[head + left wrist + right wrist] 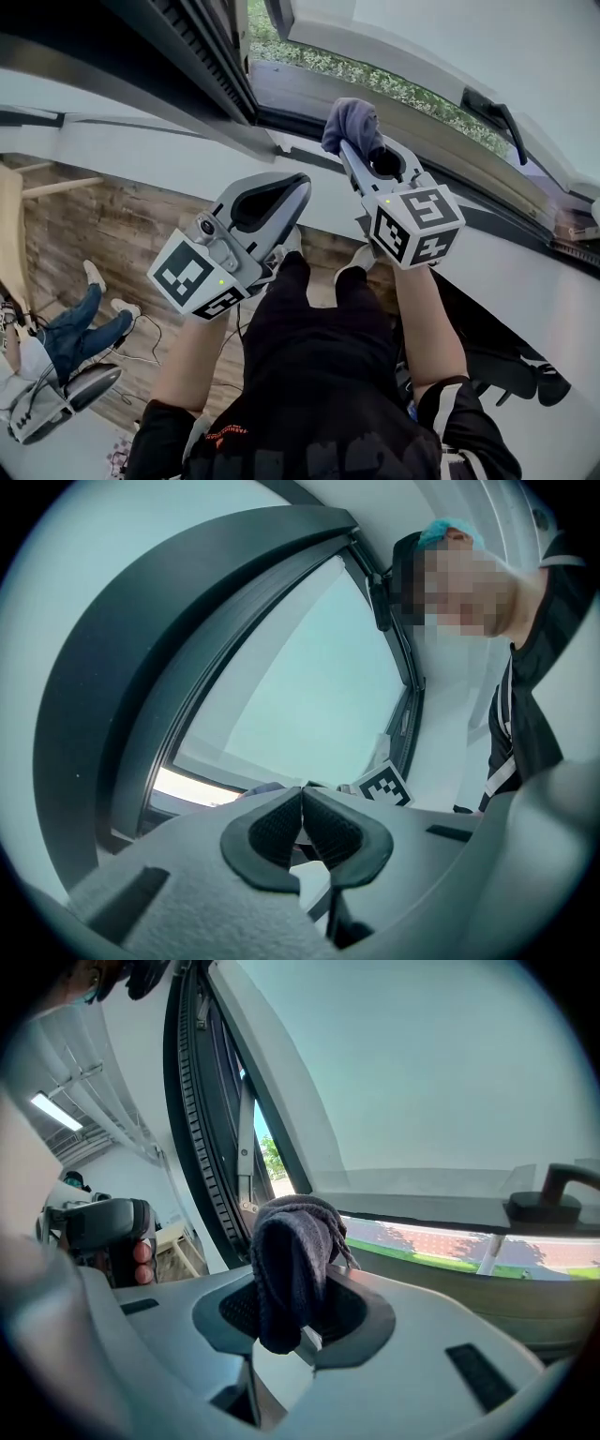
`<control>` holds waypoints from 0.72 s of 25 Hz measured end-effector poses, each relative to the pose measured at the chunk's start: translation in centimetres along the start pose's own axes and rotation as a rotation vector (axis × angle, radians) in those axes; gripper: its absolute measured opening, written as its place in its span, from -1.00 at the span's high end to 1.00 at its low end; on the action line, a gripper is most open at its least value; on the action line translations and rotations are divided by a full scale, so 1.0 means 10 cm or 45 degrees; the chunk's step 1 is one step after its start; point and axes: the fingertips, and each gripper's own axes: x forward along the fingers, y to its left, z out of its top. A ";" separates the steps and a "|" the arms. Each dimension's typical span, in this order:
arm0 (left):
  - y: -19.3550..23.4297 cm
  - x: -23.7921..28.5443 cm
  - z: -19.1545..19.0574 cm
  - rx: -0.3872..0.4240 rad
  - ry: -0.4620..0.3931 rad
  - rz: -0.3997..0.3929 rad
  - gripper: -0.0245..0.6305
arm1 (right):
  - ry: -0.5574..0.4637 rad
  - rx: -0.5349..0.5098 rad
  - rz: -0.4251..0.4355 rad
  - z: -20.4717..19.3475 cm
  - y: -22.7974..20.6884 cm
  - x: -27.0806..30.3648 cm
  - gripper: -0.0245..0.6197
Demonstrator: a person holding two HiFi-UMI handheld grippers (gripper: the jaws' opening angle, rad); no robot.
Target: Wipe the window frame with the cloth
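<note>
I had the right gripper [291, 1314] pinching the grey cloth [291, 1255] by the dark window frame [202, 52], with wood floor [112, 225] below. The left gripper [302, 822] was pressed together, empty.

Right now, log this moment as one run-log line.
right gripper: jaws shut on cloth | left gripper: jaws shut, empty | cloth: up by window frame, contact unclear

Wood-plank floor [112, 225], a seated person's white shoes [93, 274] on it
</note>
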 end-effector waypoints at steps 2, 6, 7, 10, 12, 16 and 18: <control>-0.06 0.07 -0.01 0.003 0.010 -0.015 0.85 | -0.004 0.012 -0.011 -0.02 -0.07 -0.06 0.58; -0.16 0.18 -0.02 0.011 0.019 -0.041 0.85 | -0.010 0.032 -0.033 -0.04 -0.19 -0.18 0.57; -0.19 0.20 -0.02 0.014 0.021 -0.047 0.85 | -0.010 0.036 -0.038 -0.05 -0.21 -0.20 0.58; -0.23 0.22 -0.01 0.021 0.020 -0.053 0.85 | -0.011 0.042 -0.048 -0.06 -0.25 -0.25 0.58; -0.25 0.21 0.02 0.027 0.015 -0.051 0.85 | -0.025 0.042 -0.043 -0.02 -0.24 -0.28 0.57; -0.26 0.12 0.15 0.048 -0.008 -0.036 0.85 | -0.097 0.006 -0.001 0.21 -0.07 -0.31 0.57; -0.26 0.06 0.26 0.065 -0.027 -0.025 0.85 | -0.136 -0.022 0.029 0.37 0.06 -0.32 0.57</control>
